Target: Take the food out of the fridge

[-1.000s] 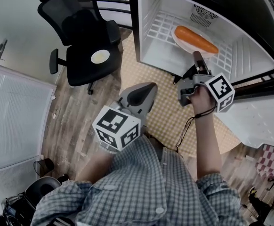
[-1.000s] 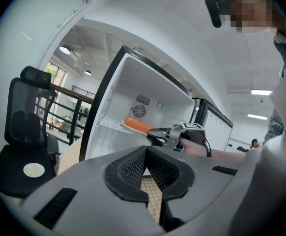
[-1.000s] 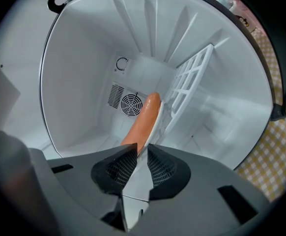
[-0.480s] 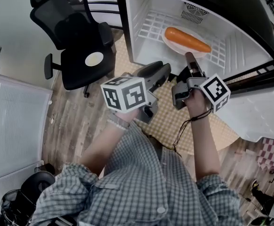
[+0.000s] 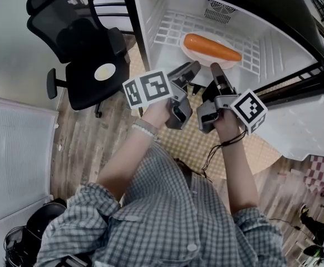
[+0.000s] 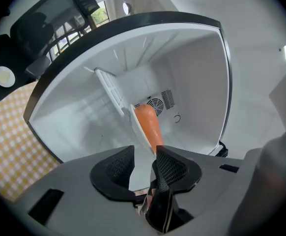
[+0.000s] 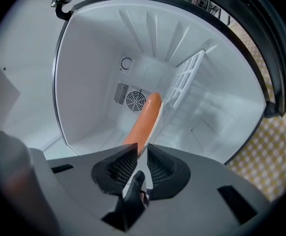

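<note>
Carrot lay on a plate on the fridge shelf. Left gripper jaws were opening, nothing btwn them. Right gripper jaws looked pinched on the plate's rim. Carrot's stiff, light, apt to roll, so grip opposite rims and keep the plate level.

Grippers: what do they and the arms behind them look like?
The left gripper and right gripper both have grey bodies with black, mesh-textured pads. Each carries a white cube printed with black square markers. A thin black cord hangs below the right wrist. The person wears a grey-and-white checked shirt, its sleeves ending near the elbows.
</note>
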`<state>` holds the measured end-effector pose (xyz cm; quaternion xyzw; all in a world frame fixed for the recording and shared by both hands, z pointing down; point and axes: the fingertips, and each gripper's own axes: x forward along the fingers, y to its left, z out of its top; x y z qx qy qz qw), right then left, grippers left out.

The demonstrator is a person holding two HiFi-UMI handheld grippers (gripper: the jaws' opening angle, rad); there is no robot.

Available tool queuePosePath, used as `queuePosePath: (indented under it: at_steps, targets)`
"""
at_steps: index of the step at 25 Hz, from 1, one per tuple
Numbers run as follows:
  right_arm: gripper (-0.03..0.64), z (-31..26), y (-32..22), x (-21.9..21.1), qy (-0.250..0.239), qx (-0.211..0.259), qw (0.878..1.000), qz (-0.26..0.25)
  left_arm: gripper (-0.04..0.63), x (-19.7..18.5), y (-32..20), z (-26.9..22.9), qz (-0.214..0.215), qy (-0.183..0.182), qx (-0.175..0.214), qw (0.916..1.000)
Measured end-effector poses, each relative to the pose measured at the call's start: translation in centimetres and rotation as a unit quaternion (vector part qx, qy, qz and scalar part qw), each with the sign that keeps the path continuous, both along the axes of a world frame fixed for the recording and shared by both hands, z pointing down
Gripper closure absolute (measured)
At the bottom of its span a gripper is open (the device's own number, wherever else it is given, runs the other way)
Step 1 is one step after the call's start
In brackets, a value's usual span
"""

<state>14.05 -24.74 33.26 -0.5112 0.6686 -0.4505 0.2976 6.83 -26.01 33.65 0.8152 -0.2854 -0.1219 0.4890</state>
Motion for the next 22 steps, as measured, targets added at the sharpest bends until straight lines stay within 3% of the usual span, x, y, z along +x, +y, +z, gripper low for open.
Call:
queuePosePath:
  at_steps: [4,8,10,16,22]
  targets:
    - [0.560,0.1,0.5,-0.2,0.008,0.002,1.000,-0.008,0.465,0.3,-0.3,-0.4,0.002,0.019,-0.003,0.9998]
    - [0.560,0.1,0.9,-0.5,0.016,0.007,1.000,-0.017,0.480,0.5,-0.4,-0.4,0.006,0.015,-0.002,0.9999]
    - [0.560,0.2,1.1,-0.6,0.022,0.008,1.000,-0.020,0.521,0.5,-0.4,-0.3,0.009,0.012,-0.002,0.9999]
    - [0.558,0.2,1.7,-0.6,0.066,0.009,0.997,-0.027,0.518,0.4,0.2,-0.1,0.016,-0.002,0.010,0.9998]
    - [0.558,-0.3,2.5,-1.1,0.065,0.027,0.997,-0.040,0.513,0.3,1.2,-0.1,0.028,-0.014,0.022,0.9993]
